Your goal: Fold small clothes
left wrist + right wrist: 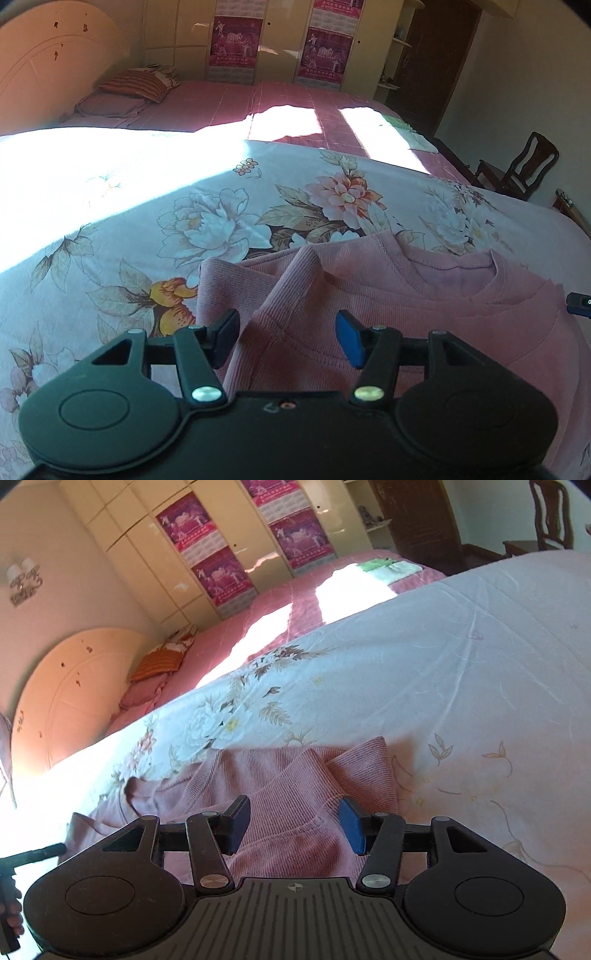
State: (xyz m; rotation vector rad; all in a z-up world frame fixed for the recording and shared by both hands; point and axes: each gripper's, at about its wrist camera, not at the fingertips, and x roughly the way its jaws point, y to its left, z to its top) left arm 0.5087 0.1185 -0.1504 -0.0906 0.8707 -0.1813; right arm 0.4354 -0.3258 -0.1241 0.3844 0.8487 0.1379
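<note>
A pink sweater [388, 295] is lying on the flowered bedspread [184, 221], filling the lower middle and lower right of the left wrist view and the lower middle of the right wrist view. Its sleeves are lying folded in across the body, one on each side, so the fold looks to be partway through: the sleeve step appears done and the body is not yet folded over.

The left tongs [287, 338] are standing about half open at the bottom centre of their view, above the folded-in sleeve [291, 280], with cloth showing between the pads but nothing pinched. The right tongs [295, 823] are likewise about half open, over the other sleeve [354, 771], gripping nothing.

The next move probably calls for both tongs pinching an edge of the sweater on each side and carrying it over evenly, so the layers are not shifting.
</note>
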